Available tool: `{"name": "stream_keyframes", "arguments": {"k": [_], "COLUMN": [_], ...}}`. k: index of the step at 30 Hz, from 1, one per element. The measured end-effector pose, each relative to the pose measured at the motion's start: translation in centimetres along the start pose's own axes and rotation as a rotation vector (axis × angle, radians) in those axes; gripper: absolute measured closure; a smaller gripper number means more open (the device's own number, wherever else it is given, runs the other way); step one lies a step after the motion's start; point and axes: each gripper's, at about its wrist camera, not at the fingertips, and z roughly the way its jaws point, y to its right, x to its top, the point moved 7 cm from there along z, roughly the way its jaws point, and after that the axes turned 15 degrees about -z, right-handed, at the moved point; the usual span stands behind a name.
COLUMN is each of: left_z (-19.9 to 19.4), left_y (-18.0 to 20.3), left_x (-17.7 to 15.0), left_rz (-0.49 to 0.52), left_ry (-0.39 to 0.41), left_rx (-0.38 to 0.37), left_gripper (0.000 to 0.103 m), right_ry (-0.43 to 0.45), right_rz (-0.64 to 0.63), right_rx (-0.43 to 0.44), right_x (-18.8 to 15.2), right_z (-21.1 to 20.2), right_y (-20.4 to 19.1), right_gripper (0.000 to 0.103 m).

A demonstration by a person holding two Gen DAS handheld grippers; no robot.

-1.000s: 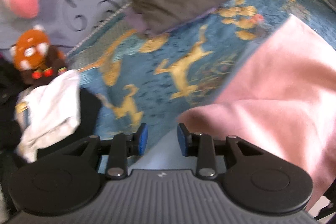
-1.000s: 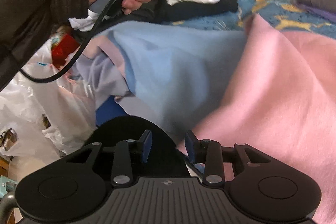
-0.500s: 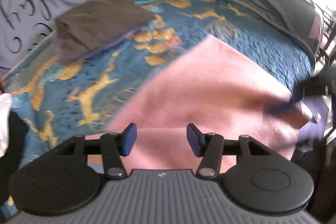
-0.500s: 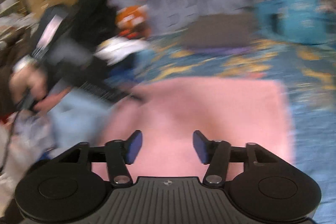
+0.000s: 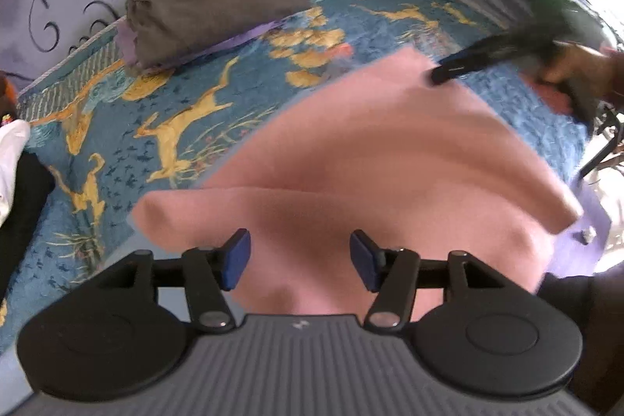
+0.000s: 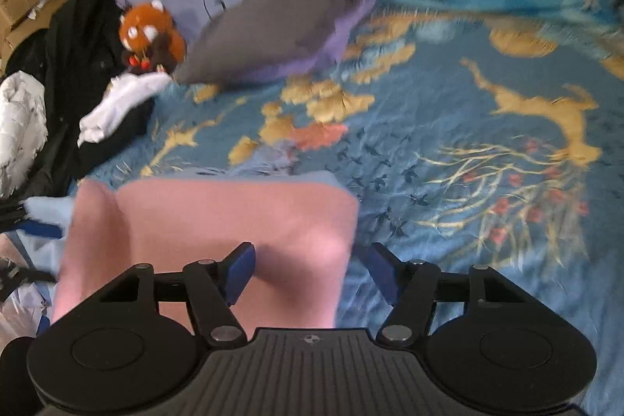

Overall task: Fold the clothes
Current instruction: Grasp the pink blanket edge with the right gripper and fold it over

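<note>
On blue quilted bedspread (image 5: 163, 96), soft folded pink garment (image 5: 390, 158).

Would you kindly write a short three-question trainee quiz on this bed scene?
1. True or false: the left gripper is clamped on the pink cloth.
2. What lies under the folded grey garment: A purple cloth, B white towel, C cardboard?
3. Which toy sits beside the black clothes?

Key: 1 false, its jaws are opening and the pads press on nothing. 2 A. 3 an orange-brown plush animal.
</note>
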Motion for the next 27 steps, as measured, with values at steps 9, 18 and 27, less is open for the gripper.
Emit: {"name": "stream_keyframes", "arguments": {"k": [9, 18, 27], "left_z": [0.9, 3.8, 4.6], "left_y": [9.3, 12.9, 11.4], "left_x": [-1.0, -2.7, -1.6], "left_rz": [0.089, 0.110, 0.017], "left_ry": [-0.026, -0.071, -0.046], "left_rx": [-0.164, -0.170, -0.146], "left_gripper": [0.027, 0.026, 0.026], "right_ry": [-0.023, 0.084, 0.076], "right_rz": [-0.001, -0.012, -0.026], "right_rx": [0.030, -0.087, -0.287], "right_x": [1.8, 4.0, 8.7], "right_z": [2.5, -2.0, -8.9], "right_y": [-0.3, 0.9, 8.4], "right_gripper": [0.090, 0.096, 0.097]}}
